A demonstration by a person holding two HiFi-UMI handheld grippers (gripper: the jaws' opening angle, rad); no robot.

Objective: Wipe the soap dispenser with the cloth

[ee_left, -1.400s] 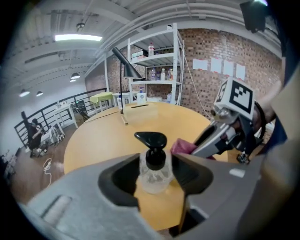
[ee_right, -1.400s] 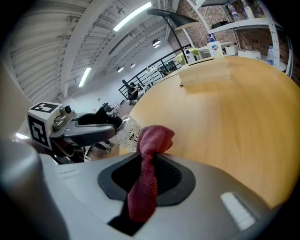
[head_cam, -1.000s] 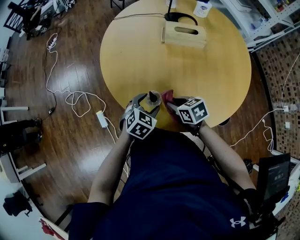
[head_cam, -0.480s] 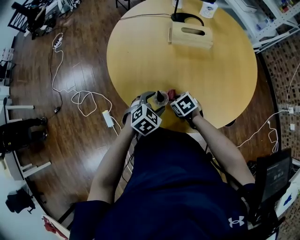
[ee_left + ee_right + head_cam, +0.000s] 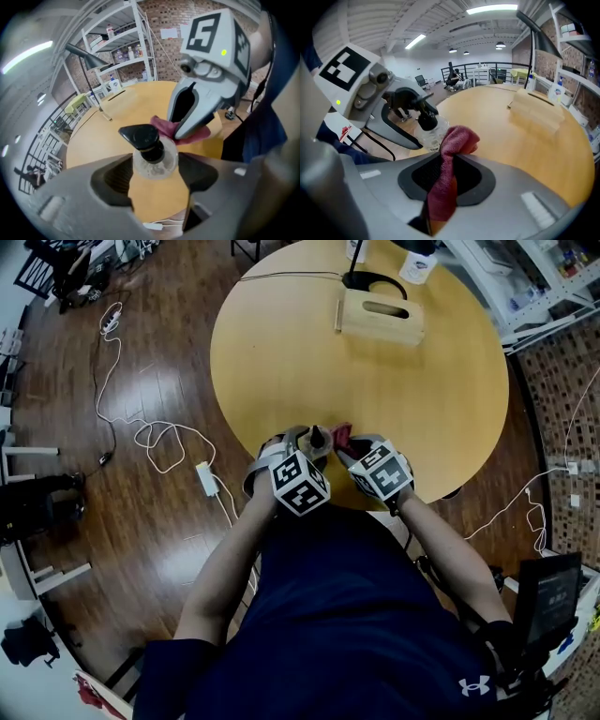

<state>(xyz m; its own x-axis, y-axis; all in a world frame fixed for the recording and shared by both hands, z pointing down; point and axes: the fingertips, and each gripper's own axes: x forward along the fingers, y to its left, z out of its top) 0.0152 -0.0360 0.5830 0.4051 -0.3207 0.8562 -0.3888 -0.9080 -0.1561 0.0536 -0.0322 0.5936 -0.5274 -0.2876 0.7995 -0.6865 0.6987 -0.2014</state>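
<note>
Soap dispenser stands at the near edge of the bench, clamped by its clear body in the left gripper. Right gripper pinches the red cloth, just beside the dispenser.

Right hand-held gripper drew cloth back.

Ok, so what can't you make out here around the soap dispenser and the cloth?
Head view: body of the soap dispenser, under the left hand-held gripper; only its pump top shows.
Left gripper view: most of the cloth, behind the right hand-held gripper.
Right gripper view: whether cloth and dispenser touch; they overlap there.
Left gripper view: labels on the shelf bottles, too small.
</note>
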